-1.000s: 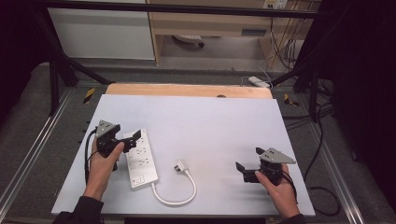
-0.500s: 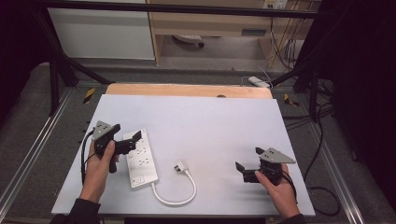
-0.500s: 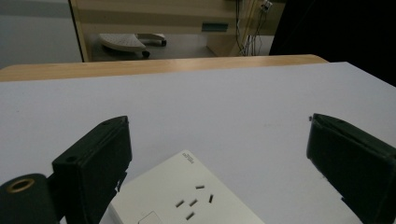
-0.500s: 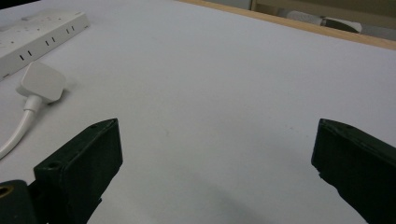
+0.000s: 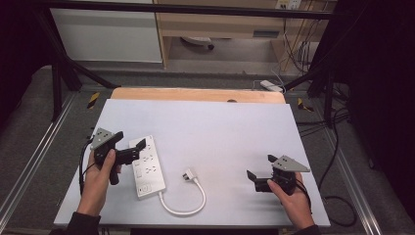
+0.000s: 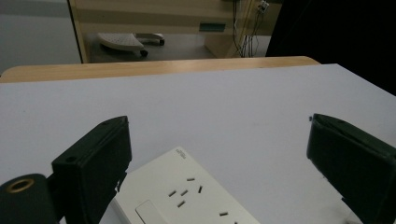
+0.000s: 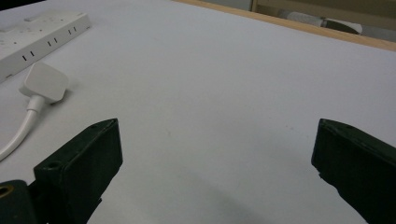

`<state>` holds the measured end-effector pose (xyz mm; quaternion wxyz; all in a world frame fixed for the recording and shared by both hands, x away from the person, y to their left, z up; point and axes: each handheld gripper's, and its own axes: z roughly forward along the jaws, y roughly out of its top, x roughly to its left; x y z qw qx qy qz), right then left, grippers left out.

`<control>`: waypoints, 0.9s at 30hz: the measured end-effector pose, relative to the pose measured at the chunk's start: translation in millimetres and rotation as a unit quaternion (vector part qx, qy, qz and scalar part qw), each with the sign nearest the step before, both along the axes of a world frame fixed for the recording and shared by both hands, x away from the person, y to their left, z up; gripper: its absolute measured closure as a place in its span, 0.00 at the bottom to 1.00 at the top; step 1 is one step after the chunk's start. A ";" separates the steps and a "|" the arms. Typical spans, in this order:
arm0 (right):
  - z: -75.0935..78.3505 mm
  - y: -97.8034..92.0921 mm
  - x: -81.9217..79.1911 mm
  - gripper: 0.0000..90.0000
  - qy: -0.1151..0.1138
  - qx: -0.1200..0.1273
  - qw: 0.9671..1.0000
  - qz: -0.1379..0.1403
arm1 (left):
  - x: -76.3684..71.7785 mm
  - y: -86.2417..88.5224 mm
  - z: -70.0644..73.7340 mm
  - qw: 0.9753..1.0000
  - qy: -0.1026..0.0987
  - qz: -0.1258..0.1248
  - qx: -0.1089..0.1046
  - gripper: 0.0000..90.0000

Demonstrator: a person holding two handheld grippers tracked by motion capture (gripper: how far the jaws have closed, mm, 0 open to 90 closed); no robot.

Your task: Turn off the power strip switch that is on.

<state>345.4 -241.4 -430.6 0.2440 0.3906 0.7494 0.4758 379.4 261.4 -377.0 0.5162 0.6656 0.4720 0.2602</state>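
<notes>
A white power strip (image 5: 147,166) lies on the white tabletop (image 5: 210,127) at the front left, with its short cable (image 5: 182,210) looping round to a white plug (image 5: 188,175) that lies loose beside it. My left gripper (image 5: 138,151) is open and its jaws hover over the strip's far end without touching it. The left gripper view has the strip's sockets (image 6: 187,196) low between the spread jaws of that gripper (image 6: 219,123). My right gripper (image 5: 253,180) is open at the front right, with nothing in it. The right gripper view shows its jaws (image 7: 217,126) wide apart, the plug (image 7: 44,81) and strip (image 7: 42,32) far left.
A wooden strip (image 5: 195,94) borders the tabletop's far edge. Metal rails (image 5: 39,147) run along both sides of the table. Behind it, cables and another white power strip (image 5: 271,85) lie on the floor near a shelf unit.
My left gripper has drifted slightly to the left over the strip's end. The right gripper, strip and plug have not moved.
</notes>
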 end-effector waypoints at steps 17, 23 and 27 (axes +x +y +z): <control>0.3 0.1 0.1 0.03 -0.002 0.000 1.000 0.001 | -26.2 6.2 16.6 1.000 -0.013 -0.006 -0.007 0.07; 0.3 0.0 0.3 0.03 -0.002 0.001 1.000 0.001 | -34.5 15.0 18.7 1.000 -0.016 -0.002 -0.009 0.07; 0.2 0.4 0.1 0.02 -0.001 0.001 1.000 0.001 | -40.1 21.2 18.9 1.000 -0.017 0.001 -0.012 0.07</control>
